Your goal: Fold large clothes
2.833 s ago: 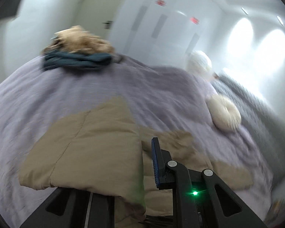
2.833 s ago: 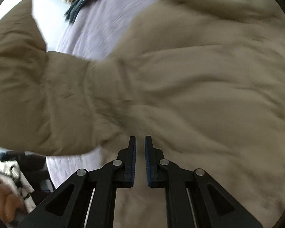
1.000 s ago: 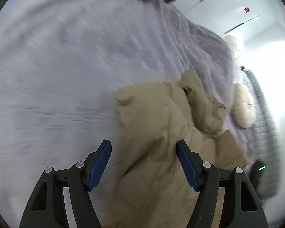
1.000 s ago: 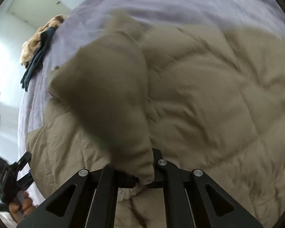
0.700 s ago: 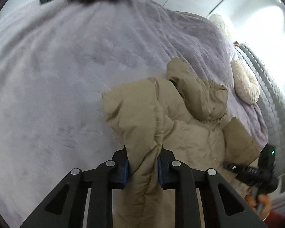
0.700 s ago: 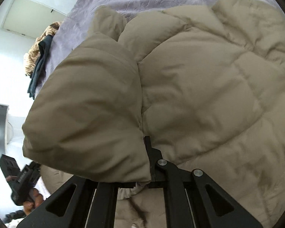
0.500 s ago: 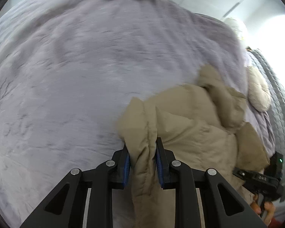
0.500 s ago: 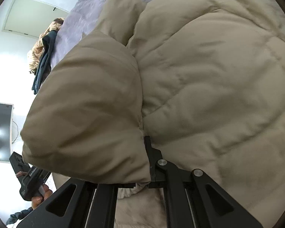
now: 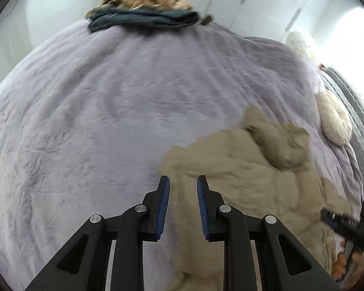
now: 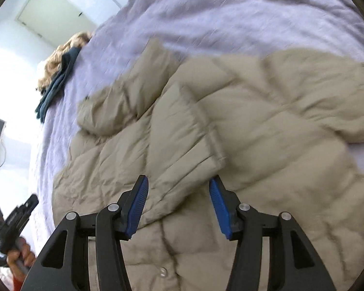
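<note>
A beige puffer jacket (image 9: pixel 254 169) lies on the lilac bed cover (image 9: pixel 109 109), with its hood (image 9: pixel 279 140) toward the far side. My left gripper (image 9: pixel 183 179) hovers over the jacket's left edge. Its jaws stand a narrow gap apart with nothing between them. In the right wrist view the jacket (image 10: pixel 279 126) fills the middle, and one sleeve (image 10: pixel 179 131) lies folded across its body. My right gripper (image 10: pixel 179 179) hangs just above that sleeve's cuff. Its jaws are opening and the pads are clear of the cloth.
A pile of tan and dark teal clothes (image 9: pixel 143 7) sits at the bed's far end. A round cream cushion (image 9: pixel 335 121) lies at the right by a grey quilted headboard (image 9: pixel 356 126). White walls and doors stand beyond.
The left gripper has let go of the jacket's bunched edge and risen. The right jaws have parted and the sleeve now lies on the jacket's body.
</note>
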### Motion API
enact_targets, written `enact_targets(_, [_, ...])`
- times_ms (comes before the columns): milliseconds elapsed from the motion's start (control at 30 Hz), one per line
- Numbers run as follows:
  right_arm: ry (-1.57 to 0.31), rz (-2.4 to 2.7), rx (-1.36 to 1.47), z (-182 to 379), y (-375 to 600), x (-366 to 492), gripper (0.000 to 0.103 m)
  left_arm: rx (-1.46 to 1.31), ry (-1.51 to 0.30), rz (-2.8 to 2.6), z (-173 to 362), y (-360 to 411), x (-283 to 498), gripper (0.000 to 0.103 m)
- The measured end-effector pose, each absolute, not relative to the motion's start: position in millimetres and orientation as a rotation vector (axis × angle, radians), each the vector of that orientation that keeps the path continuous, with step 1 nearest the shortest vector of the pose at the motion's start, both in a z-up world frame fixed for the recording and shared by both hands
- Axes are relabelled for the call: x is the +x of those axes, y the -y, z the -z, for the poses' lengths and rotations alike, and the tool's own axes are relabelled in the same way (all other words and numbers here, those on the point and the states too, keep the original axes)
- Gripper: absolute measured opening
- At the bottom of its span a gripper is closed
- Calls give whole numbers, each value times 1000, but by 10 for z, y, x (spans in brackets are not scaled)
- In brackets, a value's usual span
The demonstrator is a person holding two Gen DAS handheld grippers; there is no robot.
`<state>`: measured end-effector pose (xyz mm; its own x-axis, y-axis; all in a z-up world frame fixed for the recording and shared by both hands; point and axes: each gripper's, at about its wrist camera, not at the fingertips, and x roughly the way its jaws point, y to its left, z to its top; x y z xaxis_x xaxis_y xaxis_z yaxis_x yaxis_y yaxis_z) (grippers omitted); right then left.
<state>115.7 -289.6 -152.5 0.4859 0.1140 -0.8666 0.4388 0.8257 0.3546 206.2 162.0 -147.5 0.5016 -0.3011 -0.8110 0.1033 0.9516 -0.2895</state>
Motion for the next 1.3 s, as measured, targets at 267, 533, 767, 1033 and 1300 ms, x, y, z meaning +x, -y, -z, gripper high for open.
enact_targets(267, [-1037, 104, 429, 1461, 2632, 1289, 35, -108, -1067, 249, 1836, -1100, 1872, 25])
enact_targets(533, [-1151, 159, 528, 2015, 3027, 1223, 31, -104, -1124, 173, 2172, -1141, 1884, 25])
enact_targets(767, [-1155, 158, 587, 1827, 3215, 1051, 34, -84, -1123, 172, 1948, -1008, 1821, 25])
enact_targets(1033, [-1165, 196, 731, 1778, 3509, 574, 47, -79, -1143, 207, 1674, -588, 1527, 38])
enact_targets(1300, [-1137, 245, 848, 1728, 3862, 62, 55, -80, -1213, 281, 1650, -27, 1129, 79])
